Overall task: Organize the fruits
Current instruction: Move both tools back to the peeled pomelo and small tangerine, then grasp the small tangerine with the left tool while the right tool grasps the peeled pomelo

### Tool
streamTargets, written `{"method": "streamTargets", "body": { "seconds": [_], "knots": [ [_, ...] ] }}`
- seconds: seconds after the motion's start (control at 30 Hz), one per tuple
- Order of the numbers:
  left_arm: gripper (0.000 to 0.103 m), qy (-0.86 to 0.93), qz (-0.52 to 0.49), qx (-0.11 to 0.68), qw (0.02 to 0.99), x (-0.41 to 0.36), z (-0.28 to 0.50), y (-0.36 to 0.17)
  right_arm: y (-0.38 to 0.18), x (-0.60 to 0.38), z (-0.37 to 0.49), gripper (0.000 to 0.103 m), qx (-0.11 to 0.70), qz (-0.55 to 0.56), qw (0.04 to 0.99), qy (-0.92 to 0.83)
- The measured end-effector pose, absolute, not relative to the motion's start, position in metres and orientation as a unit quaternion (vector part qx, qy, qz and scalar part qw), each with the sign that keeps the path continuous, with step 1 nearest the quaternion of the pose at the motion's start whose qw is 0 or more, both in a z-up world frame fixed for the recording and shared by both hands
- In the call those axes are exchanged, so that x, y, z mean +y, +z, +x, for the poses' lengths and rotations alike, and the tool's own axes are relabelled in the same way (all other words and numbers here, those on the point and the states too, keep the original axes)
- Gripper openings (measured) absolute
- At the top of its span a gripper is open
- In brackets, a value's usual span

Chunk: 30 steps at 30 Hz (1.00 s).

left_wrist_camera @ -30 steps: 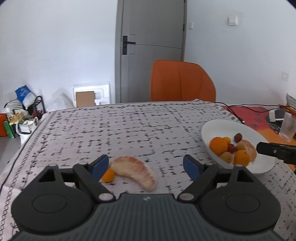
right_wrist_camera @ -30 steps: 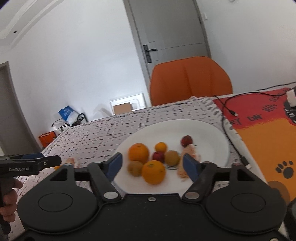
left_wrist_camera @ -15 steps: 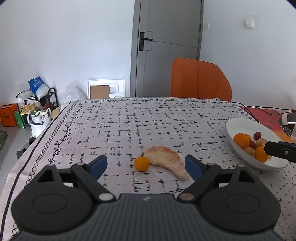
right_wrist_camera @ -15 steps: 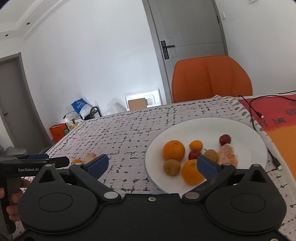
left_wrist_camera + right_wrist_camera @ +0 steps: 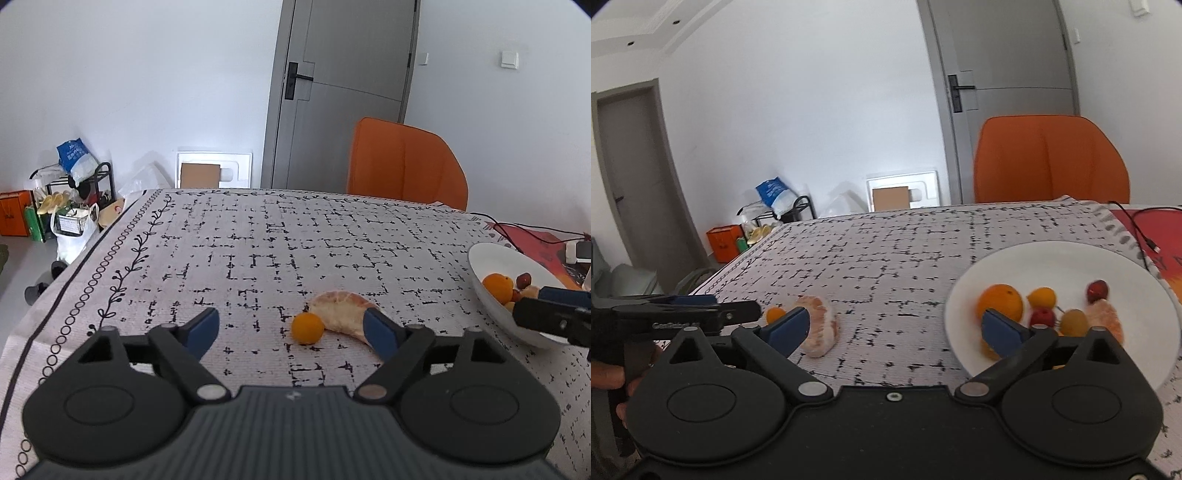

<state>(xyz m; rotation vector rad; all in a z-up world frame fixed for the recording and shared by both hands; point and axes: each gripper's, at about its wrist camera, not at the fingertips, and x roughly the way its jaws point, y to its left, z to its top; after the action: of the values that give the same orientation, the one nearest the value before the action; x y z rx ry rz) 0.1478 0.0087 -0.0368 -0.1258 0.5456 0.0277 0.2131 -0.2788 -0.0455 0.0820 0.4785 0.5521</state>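
Between the spread blue fingers (image 5: 201, 326) of the left gripper (image 5: 291, 328), matt plastic with bare metal pivot pins, the worktop (image 5: 295, 236) wears a woven, rough-looking cloth printed with black dashes. The small orange fruit (image 5: 307, 328) there has a smooth, faintly shiny skin; the peeled citrus segment (image 5: 341, 314) touching it looks dull and fibrous. Right of the fingers, the white plate (image 5: 1071, 258) is glossy and smooth, like glazed ceramic. The right gripper (image 5: 897, 328) body is matt black plastic. Beyond the fingers, the orange chair (image 5: 404, 162) looks smoothly upholstered.
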Motion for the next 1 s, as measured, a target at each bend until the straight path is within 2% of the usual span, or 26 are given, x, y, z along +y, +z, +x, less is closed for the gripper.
{"method": "streamTargets", "body": {
  "seconds": [0.13,0.37,0.63,0.83,1.0],
  "knots": [
    [0.065,0.007,-0.063,0.279,0.958,0.007,0.153,-0.041,-0.046,-0.268,0.216,0.090,0.236,0.029,0.929,0.284],
    [0.052,0.002,-0.060,0.291,0.955,0.003,0.163,-0.050,-0.049,-0.257,0.225,0.080,0.246,0.021,0.924,0.292],
    [0.032,-0.002,-0.060,0.310,0.949,0.000,0.175,-0.062,-0.051,-0.255,0.228,0.079,0.251,0.020,0.922,0.293],
    [0.022,-0.002,-0.059,0.305,0.950,0.000,0.176,-0.064,-0.051,-0.252,0.231,0.079,0.252,0.018,0.921,0.297],
    [0.021,0.002,-0.064,0.298,0.952,0.003,0.174,-0.061,-0.051,-0.245,0.231,0.077,0.252,0.011,0.919,0.303]
  ]
}}
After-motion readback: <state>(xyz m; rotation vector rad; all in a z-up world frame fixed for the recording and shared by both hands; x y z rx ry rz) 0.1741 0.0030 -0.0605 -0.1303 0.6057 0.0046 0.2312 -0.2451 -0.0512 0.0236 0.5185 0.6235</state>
